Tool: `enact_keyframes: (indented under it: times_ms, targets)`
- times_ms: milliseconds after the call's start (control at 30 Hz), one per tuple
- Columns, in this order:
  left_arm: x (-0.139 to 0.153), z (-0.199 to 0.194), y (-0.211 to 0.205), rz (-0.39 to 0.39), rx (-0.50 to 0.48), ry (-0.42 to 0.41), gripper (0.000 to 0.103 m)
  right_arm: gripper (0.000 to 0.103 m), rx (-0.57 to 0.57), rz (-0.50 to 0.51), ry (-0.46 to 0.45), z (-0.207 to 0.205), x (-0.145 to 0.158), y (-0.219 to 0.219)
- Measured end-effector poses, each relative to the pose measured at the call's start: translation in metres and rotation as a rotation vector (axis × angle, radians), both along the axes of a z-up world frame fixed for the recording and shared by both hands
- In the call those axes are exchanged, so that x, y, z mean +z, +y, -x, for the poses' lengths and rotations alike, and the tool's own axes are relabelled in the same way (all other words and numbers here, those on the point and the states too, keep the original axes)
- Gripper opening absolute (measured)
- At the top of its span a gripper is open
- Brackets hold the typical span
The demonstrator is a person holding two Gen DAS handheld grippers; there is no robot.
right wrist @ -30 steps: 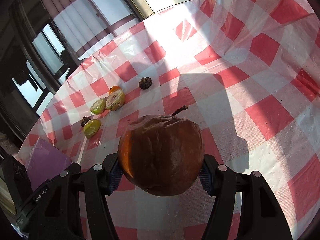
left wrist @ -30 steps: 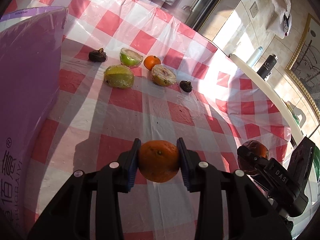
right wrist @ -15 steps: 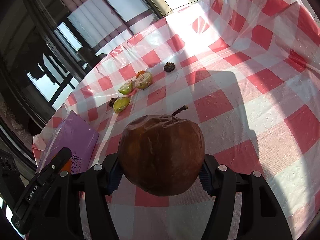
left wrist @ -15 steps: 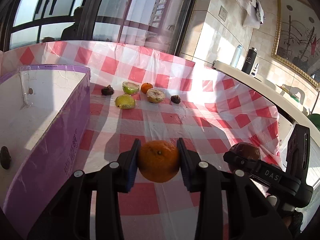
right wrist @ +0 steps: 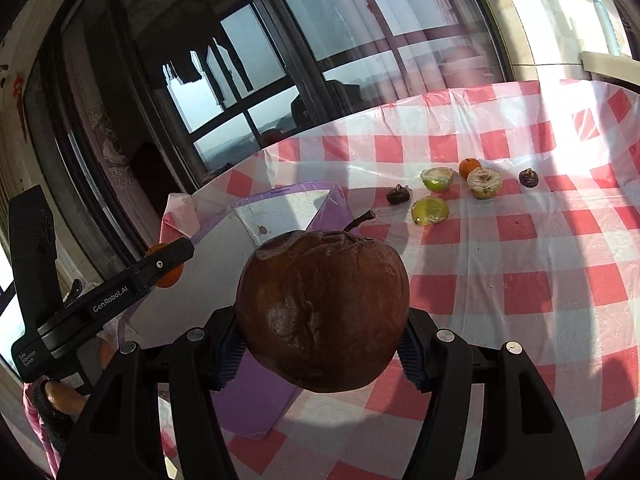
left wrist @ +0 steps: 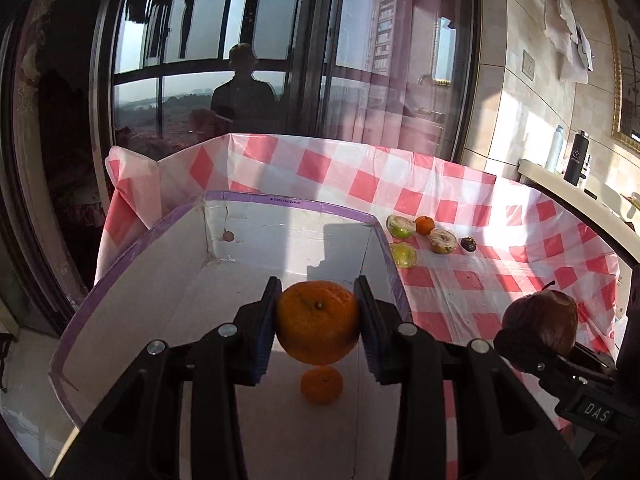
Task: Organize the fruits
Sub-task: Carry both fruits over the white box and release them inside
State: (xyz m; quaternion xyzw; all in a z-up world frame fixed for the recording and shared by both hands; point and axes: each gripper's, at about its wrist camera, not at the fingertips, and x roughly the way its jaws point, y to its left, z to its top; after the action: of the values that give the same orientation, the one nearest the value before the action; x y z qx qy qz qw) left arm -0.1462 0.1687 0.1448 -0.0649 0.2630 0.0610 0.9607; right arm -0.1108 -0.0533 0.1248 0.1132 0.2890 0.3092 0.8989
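Note:
My left gripper (left wrist: 318,322) is shut on an orange (left wrist: 318,328) and holds it above the inside of the purple-rimmed white box (left wrist: 288,202). A smaller orange (left wrist: 322,386) lies on the box floor below it. My right gripper (right wrist: 322,344) is shut on a brown, wrinkled apple (right wrist: 322,312) with a stem, held above the table beside the box (right wrist: 280,204). The apple also shows at the right of the left wrist view (left wrist: 540,328). The left gripper's finger and its orange (right wrist: 168,276) show at the left of the right wrist view.
On the red-and-white checked tablecloth (right wrist: 520,280) beyond the box lie cut green fruit halves (right wrist: 430,210), a small orange (right wrist: 469,167), a pale cut half (right wrist: 484,182) and two dark shrivelled fruits (right wrist: 529,178). Windows stand behind the table. Bottles (left wrist: 576,158) stand on a ledge at right.
Both grippers have swung left and tilted up. The left gripper with its orange has moved from above the tablecloth to above the box. The right gripper still holds the apple, now nearer the box.

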Motion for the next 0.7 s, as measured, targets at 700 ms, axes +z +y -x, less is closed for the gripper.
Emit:
enact_keyframes:
  times_ms: [700]
  targets:
    - [-0.073,-0.092,0.086,-0.117,-0.148,0.692,0.039,0.062,0.368,1.010,0.037,-0.065,-0.053,0.213]
